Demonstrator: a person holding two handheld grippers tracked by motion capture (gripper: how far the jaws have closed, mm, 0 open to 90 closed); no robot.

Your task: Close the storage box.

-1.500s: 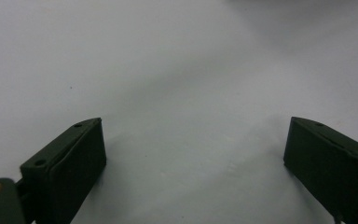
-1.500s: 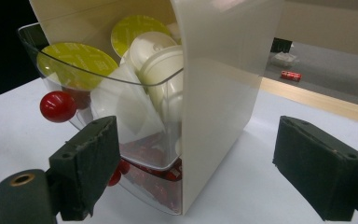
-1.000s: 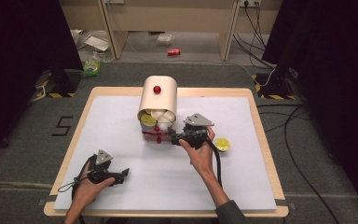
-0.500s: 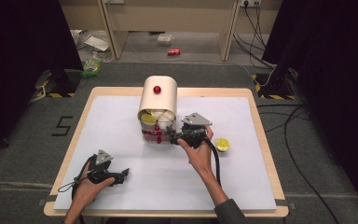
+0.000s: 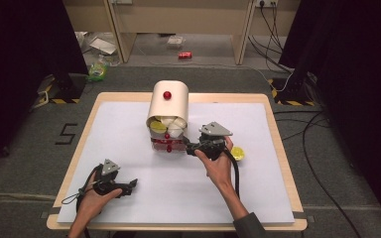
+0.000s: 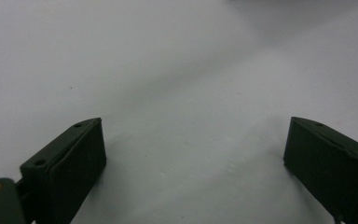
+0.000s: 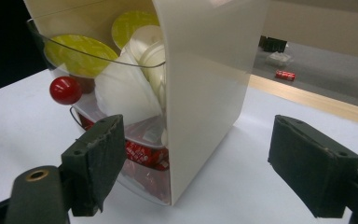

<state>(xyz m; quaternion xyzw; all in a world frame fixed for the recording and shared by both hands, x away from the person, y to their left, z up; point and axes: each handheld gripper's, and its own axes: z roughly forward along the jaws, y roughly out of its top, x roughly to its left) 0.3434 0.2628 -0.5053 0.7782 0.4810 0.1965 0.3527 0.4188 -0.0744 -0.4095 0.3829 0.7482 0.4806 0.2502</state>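
Now, well to the near left of the bread bin [image 5: 168, 106], my left hand-held gripper [image 5: 131, 184] rests on the white bench [image 5: 129, 129] with its jaws spread and bare. At the bin's right side, my right hand-held gripper [image 5: 187, 147] has just been closing, its jaws wide on either side of the bin's front corner [image 7: 205, 107], not pressing it. Right of that lies a yellow lid [image 5: 237, 153].
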